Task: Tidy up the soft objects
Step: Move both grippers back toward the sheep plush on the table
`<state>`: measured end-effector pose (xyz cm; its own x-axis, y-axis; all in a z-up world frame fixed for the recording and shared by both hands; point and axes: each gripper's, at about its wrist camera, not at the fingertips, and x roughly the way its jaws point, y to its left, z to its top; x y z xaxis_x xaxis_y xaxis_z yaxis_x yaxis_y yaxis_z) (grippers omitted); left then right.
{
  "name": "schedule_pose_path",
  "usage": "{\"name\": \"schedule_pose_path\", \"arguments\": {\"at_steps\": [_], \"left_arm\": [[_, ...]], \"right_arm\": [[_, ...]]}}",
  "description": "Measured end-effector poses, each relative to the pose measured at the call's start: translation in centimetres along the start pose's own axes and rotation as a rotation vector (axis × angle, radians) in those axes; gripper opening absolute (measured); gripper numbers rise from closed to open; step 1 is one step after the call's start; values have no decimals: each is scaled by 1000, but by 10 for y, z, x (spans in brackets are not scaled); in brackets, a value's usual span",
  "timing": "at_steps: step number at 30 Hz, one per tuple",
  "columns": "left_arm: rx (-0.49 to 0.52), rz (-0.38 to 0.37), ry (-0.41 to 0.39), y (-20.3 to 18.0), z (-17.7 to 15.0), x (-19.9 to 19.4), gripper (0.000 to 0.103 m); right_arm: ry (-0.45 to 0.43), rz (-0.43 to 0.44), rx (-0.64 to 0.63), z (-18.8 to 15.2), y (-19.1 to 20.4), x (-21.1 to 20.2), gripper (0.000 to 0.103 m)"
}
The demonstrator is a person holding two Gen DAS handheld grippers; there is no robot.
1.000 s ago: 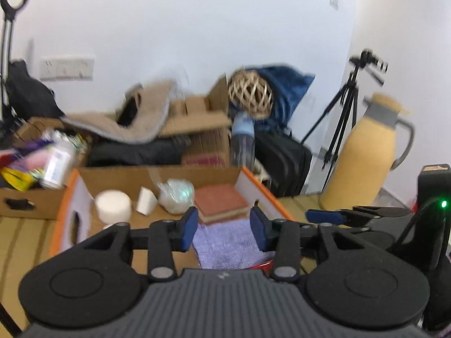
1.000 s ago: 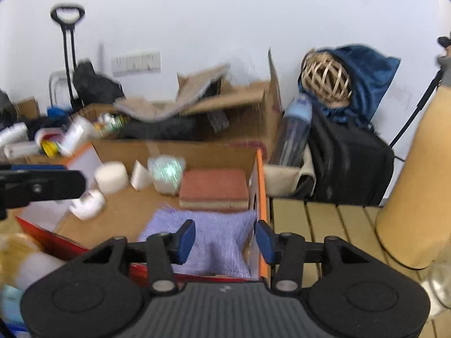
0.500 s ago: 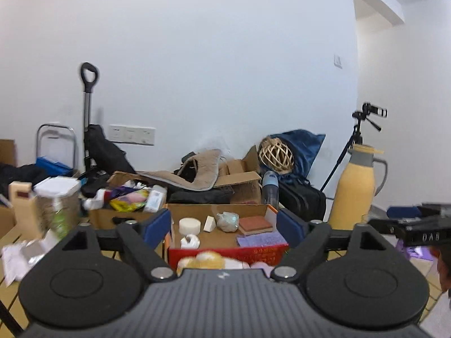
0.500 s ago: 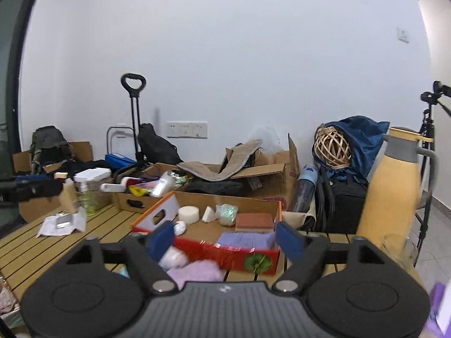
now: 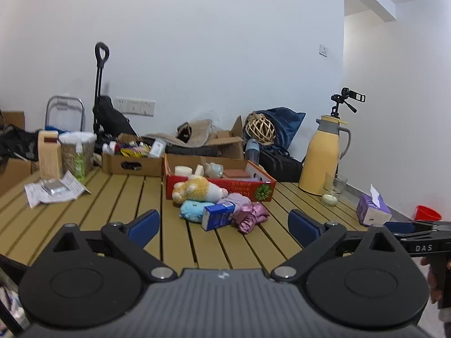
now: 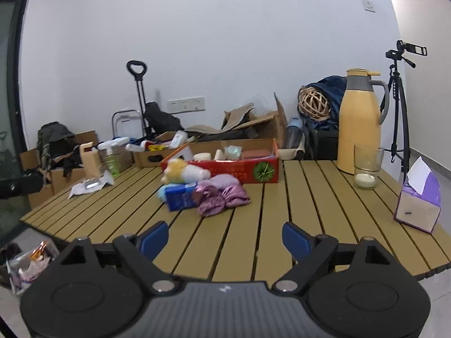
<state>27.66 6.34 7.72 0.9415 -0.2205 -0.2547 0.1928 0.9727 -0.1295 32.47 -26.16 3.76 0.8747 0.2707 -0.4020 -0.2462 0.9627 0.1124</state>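
Both the left gripper (image 5: 224, 225) and the right gripper (image 6: 225, 238) have just been opening and are released, with nothing between the jaws. The soft toy (image 5: 198, 191), blue pack (image 5: 218, 215) and pink cloth (image 5: 249, 214) lie on the counter (image 5: 126, 197), just in front of the red box (image 5: 248, 188).

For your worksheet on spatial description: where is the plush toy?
In both views the plush toy lies on the slatted table, against the red box, behind the blue packet.

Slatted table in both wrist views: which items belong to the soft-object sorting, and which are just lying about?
Part of the job:
- red box, with sponges and a cloth inside
- plush toy
- light blue soft bundle
- pink-purple fabric
- blue tissue pack

Just lying about:
- yellow thermos
- glass with candle
- purple tissue box
- tripod
- papers
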Motion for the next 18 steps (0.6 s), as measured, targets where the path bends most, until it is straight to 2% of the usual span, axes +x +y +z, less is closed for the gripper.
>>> {"name": "schedule_pose_path", "arguments": {"at_steps": [4,8,13,18], "left_arm": [[0,-7,-24,-1,3,-1,101],[-19,3,4,3,-2,16,101],[-65,32,21,17,-3,54,101],[-113,49,58,38,8,115,101]], "right_arm": [[-29,7,-3,3,4,-4,88],[-29,18,19,3,4,11,88],[-2,28,36,7,1,44,88],[26,65,55,23,-2,100,87]]}}
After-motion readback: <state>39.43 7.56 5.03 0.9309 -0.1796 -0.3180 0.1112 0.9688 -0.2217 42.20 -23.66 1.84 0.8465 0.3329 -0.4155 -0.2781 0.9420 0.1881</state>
